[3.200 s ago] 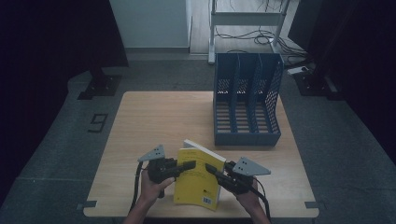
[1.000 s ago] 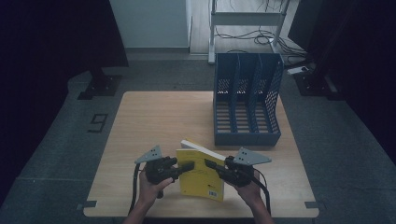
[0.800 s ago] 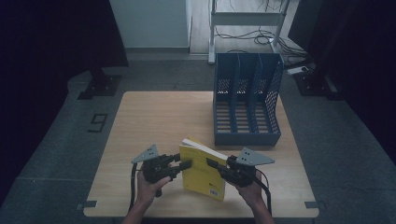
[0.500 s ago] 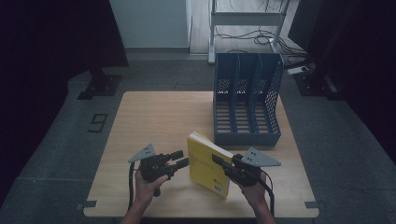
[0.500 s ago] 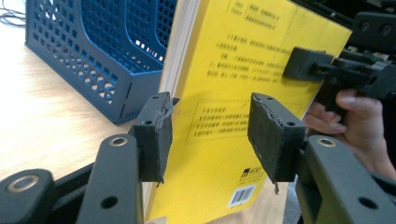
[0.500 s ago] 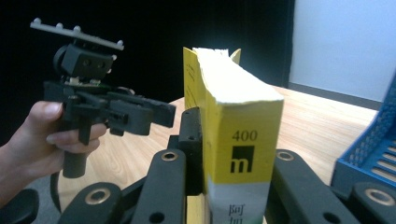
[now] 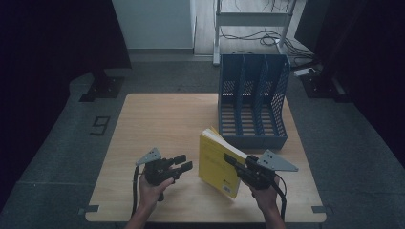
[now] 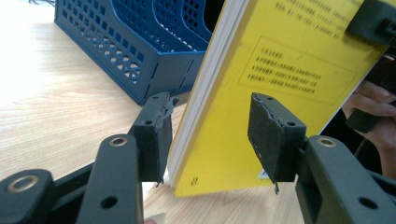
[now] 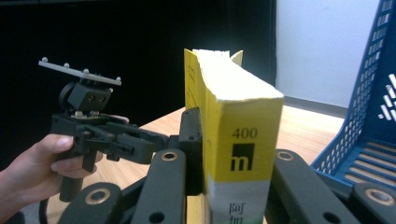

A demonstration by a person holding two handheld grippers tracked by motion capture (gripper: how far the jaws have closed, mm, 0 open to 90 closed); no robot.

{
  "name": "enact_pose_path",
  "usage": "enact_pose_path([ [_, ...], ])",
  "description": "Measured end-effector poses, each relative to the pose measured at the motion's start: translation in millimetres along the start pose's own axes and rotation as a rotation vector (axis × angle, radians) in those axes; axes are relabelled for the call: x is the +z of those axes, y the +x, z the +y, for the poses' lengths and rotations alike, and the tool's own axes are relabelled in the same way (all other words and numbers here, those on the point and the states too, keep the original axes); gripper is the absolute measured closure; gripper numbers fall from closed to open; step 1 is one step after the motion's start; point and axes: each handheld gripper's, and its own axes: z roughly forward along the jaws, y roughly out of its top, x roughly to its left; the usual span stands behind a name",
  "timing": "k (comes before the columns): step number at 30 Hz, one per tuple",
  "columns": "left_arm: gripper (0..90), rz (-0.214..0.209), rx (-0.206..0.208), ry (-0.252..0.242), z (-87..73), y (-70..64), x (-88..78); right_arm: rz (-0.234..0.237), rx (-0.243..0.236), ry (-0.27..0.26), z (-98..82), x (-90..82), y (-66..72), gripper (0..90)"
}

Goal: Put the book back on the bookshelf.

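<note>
A thick yellow book (image 7: 217,160) stands tilted on its lower edge on the wooden table (image 7: 157,124), in front of the blue file rack (image 7: 253,138). My right gripper (image 7: 232,163) is shut on the book's spine end, with the spine (image 9: 243,140) clamped between its jaws. My left gripper (image 7: 184,163) hangs open a little left of the book. Its jaws have just been opening, and nothing is pressed between them. In the left gripper view the book's yellow cover (image 8: 280,70) rises just beyond the parted pads (image 8: 268,135).
The blue three-slot file rack (image 8: 116,46) stands at the table's far right, slots facing me, close behind the book. Bare tabletop stretches left and back. The table's front edge lies just under both hands. Dark floor surrounds the table.
The book, lying flat between both grippers, has been tipped up onto its edge and carried right by the right gripper. The left gripper has let go and drawn back left.
</note>
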Motion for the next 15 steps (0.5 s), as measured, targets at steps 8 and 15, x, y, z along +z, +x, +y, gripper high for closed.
enact_pose_path([
  [8,49.5,-0.003,-0.009,0.009,-1.8,-0.1,1.2,-0.014,0.005,-0.027,3.2,-4.1,-1.9,74.7],
  [15,49.1,0.009,-0.019,0.027,-2.0,-0.1,0.6,-0.022,0.003,-0.048,7.5,-7.8,-1.9,74.7],
])
